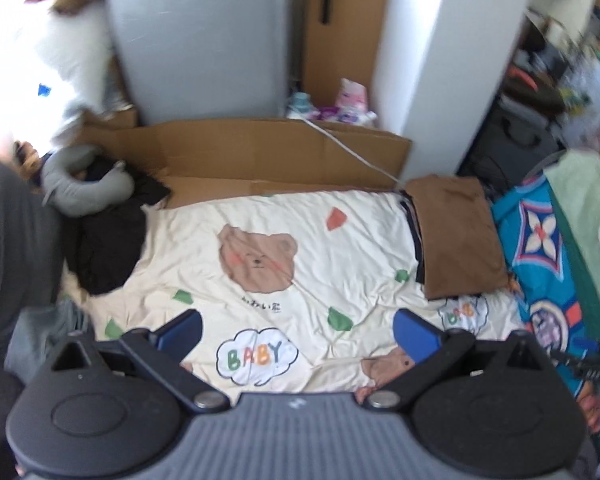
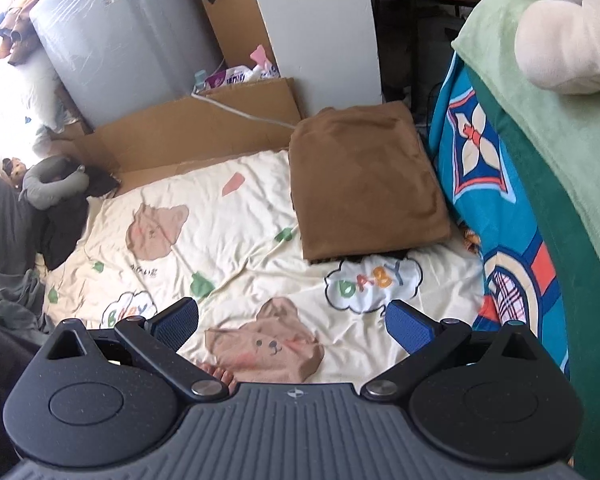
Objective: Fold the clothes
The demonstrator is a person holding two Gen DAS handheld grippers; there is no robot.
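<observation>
A folded brown garment (image 1: pixel 456 236) (image 2: pixel 364 184) tops a small stack of folded clothes at the right of the cream bear-print sheet (image 1: pixel 300 216) (image 2: pixel 236 232). A heap of black clothing (image 1: pixel 108 240) (image 2: pixel 66 228) lies at the sheet's left edge, with a crumpled grey-green garment (image 2: pixel 16 300) (image 1: pixel 48 328) nearer me. My left gripper (image 1: pixel 298 334) hangs open above the sheet's near middle, holding nothing. Over the sheet's near right part, my right gripper (image 2: pixel 292 322) is open and empty too, short of the brown stack.
Flattened cardboard (image 1: pixel 244 152) (image 2: pixel 188 128) lies beyond the sheet, with a white cable (image 1: pixel 356 152) across it. A grey neck pillow (image 1: pixel 84 188) sits at the far left. A blue patterned blanket (image 2: pixel 496 184) and green plush cover (image 2: pixel 560 140) rise on the right. Toes (image 2: pixel 216 372) show below.
</observation>
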